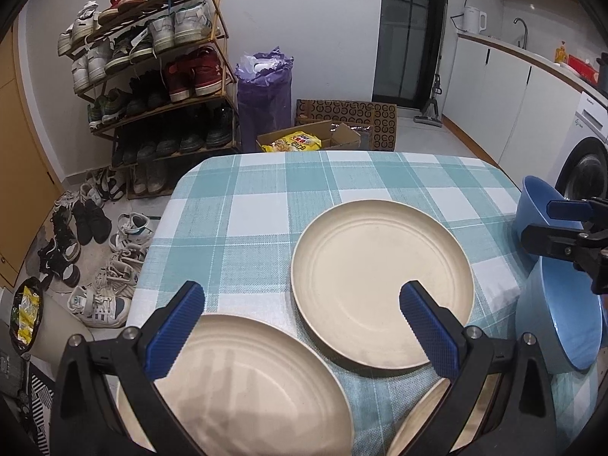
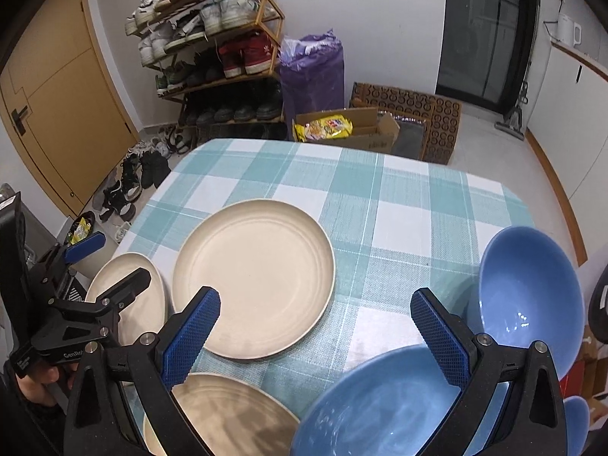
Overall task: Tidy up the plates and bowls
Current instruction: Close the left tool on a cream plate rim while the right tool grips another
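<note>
Three cream plates lie on the teal checked tablecloth (image 1: 247,205): a middle plate (image 1: 382,285) (image 2: 254,277), a left plate (image 1: 235,387) (image 2: 129,296) and a near plate (image 1: 421,418) (image 2: 220,414). Blue bowls sit at the table's right side: a near bowl (image 2: 380,402) (image 1: 562,326) and a far bowl (image 2: 532,304) (image 1: 532,205). A third blue bowl (image 2: 577,425) peeks in at the bottom right. My left gripper (image 1: 300,304) (image 2: 114,260) hovers open above the left plate, holding nothing. Also open and empty, my right gripper (image 2: 315,307) (image 1: 551,224) hangs above the near bowl and near plate.
Beyond the table's far edge stand a shoe rack (image 1: 152,68), a purple bag (image 1: 264,91) and a cardboard box (image 1: 307,140) with snack packs. Loose shoes (image 1: 95,235) litter the floor at left. A washing machine (image 1: 585,167) and a counter (image 1: 532,57) are at right.
</note>
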`<state>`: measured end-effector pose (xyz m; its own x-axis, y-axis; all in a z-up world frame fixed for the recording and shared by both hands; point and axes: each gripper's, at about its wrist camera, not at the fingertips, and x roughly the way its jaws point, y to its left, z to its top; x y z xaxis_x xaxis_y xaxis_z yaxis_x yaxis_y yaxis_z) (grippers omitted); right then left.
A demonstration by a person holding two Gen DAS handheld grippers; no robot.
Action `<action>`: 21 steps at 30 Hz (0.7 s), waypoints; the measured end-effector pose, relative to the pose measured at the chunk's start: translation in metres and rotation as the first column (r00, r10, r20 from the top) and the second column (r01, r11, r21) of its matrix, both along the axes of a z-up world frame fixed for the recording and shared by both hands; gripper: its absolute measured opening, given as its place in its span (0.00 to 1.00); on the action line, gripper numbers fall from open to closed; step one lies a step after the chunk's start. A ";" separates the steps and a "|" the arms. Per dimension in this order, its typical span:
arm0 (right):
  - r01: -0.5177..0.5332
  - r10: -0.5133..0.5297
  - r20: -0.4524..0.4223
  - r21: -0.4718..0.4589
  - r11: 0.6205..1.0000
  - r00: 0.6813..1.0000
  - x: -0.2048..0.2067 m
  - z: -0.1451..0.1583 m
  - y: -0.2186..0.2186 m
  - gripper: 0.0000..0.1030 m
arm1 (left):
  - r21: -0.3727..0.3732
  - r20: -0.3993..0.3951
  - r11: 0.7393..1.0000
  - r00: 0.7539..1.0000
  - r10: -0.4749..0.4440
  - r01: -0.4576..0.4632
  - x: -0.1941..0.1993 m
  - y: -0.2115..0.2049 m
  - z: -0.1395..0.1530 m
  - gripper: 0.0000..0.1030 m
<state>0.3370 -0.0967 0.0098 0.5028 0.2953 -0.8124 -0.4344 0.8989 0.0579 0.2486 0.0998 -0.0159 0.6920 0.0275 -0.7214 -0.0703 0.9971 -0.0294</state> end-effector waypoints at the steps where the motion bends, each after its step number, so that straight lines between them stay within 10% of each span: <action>1: 0.004 -0.004 -0.012 -0.002 1.000 1.000 0.003 -0.003 0.000 1.00 | 0.001 -0.002 1.000 1.000 0.004 -0.004 0.002 0.001 -0.001 1.00; 21: 0.011 -0.026 -0.179 -0.088 0.996 0.984 0.047 -0.041 0.015 0.89 | 0.002 -0.097 1.000 0.995 -0.014 0.015 0.033 0.004 -0.019 1.00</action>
